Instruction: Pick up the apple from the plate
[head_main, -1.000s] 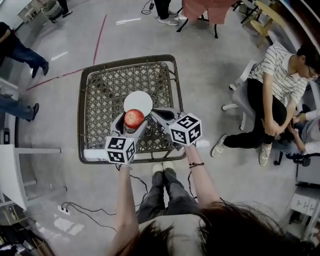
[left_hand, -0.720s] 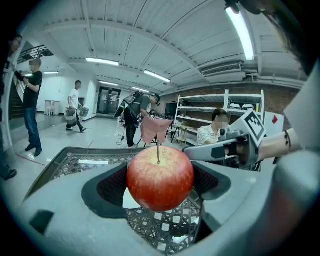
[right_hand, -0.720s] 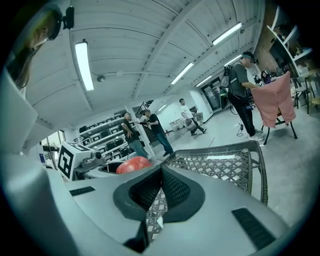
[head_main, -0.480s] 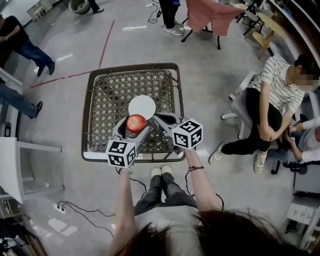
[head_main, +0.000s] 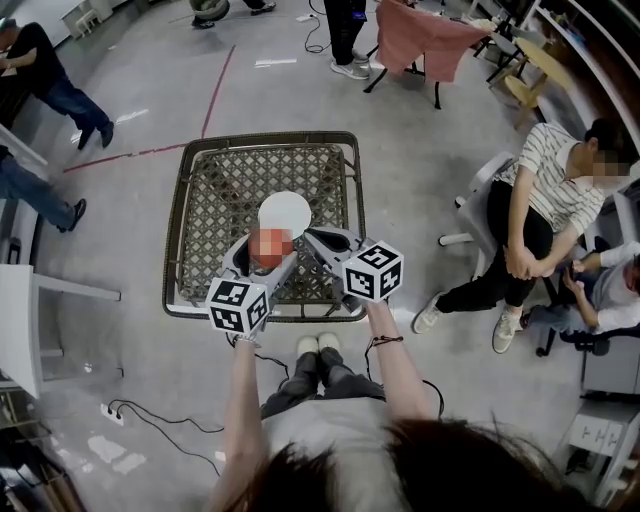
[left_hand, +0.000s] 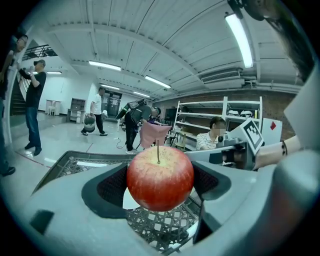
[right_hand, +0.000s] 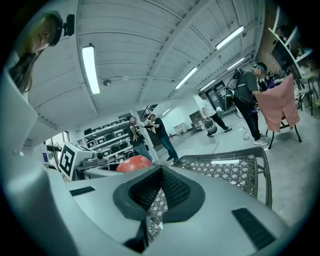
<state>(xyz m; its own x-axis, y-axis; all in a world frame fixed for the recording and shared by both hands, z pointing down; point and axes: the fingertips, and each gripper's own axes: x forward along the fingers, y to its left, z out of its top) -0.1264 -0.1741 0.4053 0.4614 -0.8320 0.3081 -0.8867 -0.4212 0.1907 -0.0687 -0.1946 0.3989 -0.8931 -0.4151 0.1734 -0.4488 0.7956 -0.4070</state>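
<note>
A red apple (left_hand: 160, 177) with its stem up sits between the dark pads of my left gripper (left_hand: 160, 186), which is shut on it. In the head view the apple (head_main: 270, 243) is under a blur patch, held just in front of the white plate (head_main: 285, 212); the left gripper (head_main: 266, 252) holds it above the wicker table (head_main: 215, 190). My right gripper (head_main: 318, 242) is close beside the apple's right side, with its jaws together and nothing in them. The right gripper view shows that gripper (right_hand: 159, 192) shut and the apple (right_hand: 134, 163) at its left.
The plate lies bare near the table's middle. A seated person (head_main: 545, 215) is at the right, and a chair with a pink cloth (head_main: 420, 35) stands at the back. A white table (head_main: 25, 330) stands at the left. Cables (head_main: 160, 420) lie on the floor.
The head view has shifted slightly. The apple stays in the left gripper just in front of the plate, and the right gripper stays beside it.
</note>
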